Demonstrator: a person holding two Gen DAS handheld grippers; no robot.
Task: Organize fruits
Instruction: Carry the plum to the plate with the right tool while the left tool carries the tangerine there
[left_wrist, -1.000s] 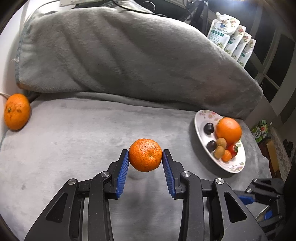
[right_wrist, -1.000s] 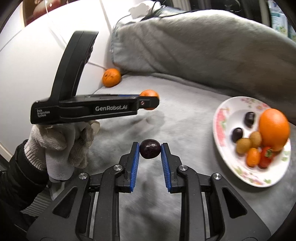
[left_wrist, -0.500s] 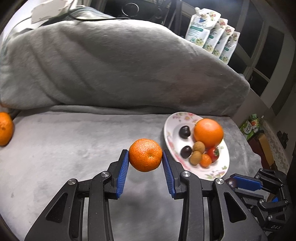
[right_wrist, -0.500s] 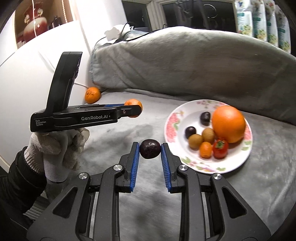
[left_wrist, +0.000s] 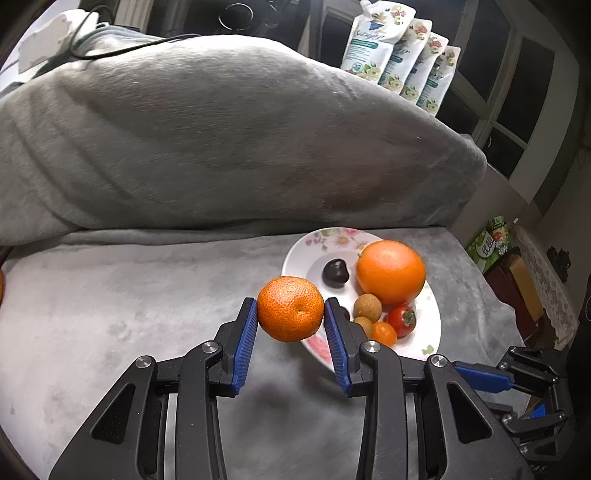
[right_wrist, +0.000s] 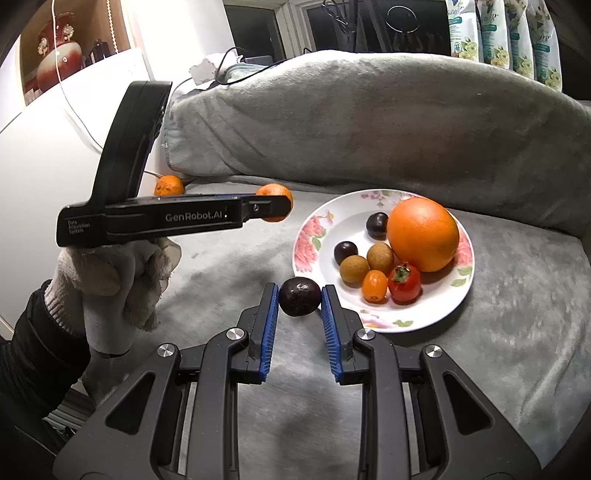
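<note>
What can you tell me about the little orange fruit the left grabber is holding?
The mandarin is small, round and bright orange, with bumpy, dimpled peel and a tiny dot at one end. The left gripper pinches it between two blue ribbed pads, lifted off the grey blanket, just beside the flowered plate.

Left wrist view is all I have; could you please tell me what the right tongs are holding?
Observer: The right tongs are shut on a dark plum.
Operator: Thank you. Where is it relative to the plate?
Observer: It appears just outside the plate, by its near-left rim.
Operator: Is any fruit lying off the plate?
Observer: Yes. Besides the held mandarin in your left tongs, a loose mandarin lies by the grey pillow, at its corner.
</note>
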